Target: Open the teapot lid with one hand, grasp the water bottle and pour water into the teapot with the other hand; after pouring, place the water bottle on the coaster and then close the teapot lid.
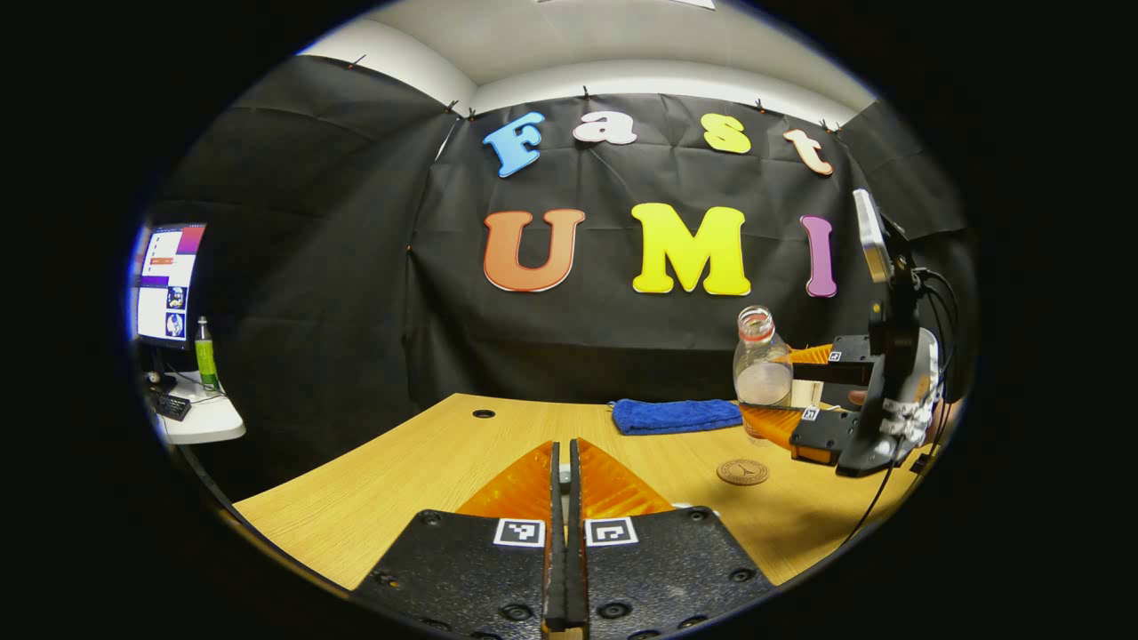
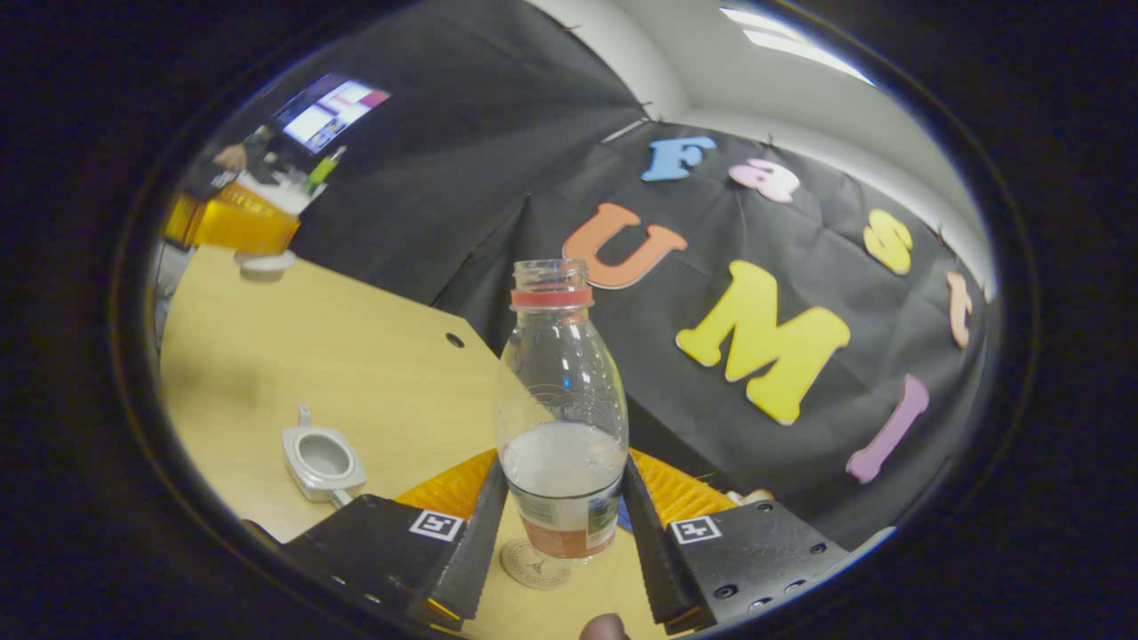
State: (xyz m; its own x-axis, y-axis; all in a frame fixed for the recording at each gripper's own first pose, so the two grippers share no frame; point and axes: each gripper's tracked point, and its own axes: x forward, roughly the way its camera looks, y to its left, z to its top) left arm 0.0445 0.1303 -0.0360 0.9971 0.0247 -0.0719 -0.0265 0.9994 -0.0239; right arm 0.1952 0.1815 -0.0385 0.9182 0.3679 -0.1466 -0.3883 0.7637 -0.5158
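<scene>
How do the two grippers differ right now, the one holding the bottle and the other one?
The right gripper has its fingers spread around the water bottle, pressing on its sides; the left gripper has its fingers closed together.
The right gripper holds the bottle upright above the coaster; the left gripper, seen far off in the right gripper view, holds the white teapot lid above the table.
Both carry small square markers.

The right gripper (image 2: pixel 564 524) has its jaws closed on the lower body of a clear, uncapped water bottle (image 2: pixel 562 391), upright and partly filled. Just below the bottle's base lies a round coaster (image 2: pixel 532 564) on the wooden worktop (image 2: pixel 356 373). An open white teapot (image 2: pixel 321 460) sits to the left. Far off, the left gripper (image 2: pixel 233 222) holds the teapot lid (image 2: pixel 263 261) above the worktop.
</scene>
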